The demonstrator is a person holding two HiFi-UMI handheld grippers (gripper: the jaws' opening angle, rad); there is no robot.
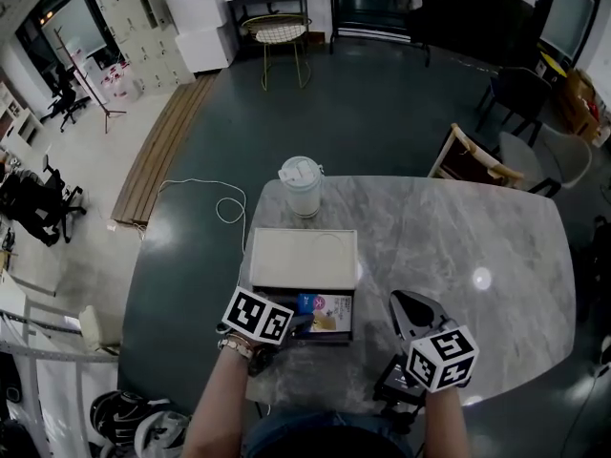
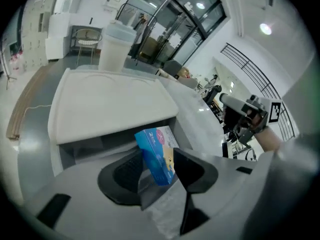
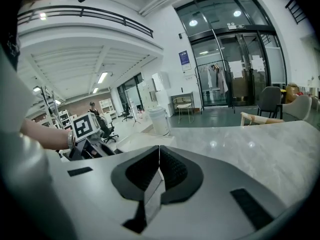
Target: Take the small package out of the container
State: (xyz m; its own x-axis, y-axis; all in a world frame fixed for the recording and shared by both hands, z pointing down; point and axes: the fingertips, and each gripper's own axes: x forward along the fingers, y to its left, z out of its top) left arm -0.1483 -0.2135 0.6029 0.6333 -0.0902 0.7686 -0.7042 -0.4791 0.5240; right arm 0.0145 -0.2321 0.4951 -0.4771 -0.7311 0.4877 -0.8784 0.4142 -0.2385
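Blue and white, the package (image 2: 152, 146) stands tilted between the jaws of the left gripper (image 2: 159, 159). Both jaws bear on its lower part, so the left gripper is clamped on the package. In the head view the package lies within the open near section of the container (image 2: 85, 151). The white lid (image 1: 302, 259) covers the far section and leaves the near section exposed.

The container rests on the marble counter (image 1: 458, 237), near the person's edge. A lidded cup (image 1: 301, 187) stands just beyond the container's far end, apart from it.

The right gripper (image 3: 159, 156) is held over the counter to the right of the container, clear of it. Its jaws are pressed together with nothing between them.

Step in hand: judged from the views, the grasp is made and removal is the active step. The package does not appear clear of the container walls; whether its lower edge touches the container floor cannot be told.

Next move, as a judgement:
- Raise the left gripper straight up until the package clears the near wall and the lid edge.
- Maintain the clamp; the grip sits low on a tilted package, so it may pivot or slip.
- Avoid dragging the package against the lid edge, which could shift the lid or the container.
- Carry the package to bare counter beside the container before releasing.
- If the container lifts with the package, the right gripper is free to steady it.
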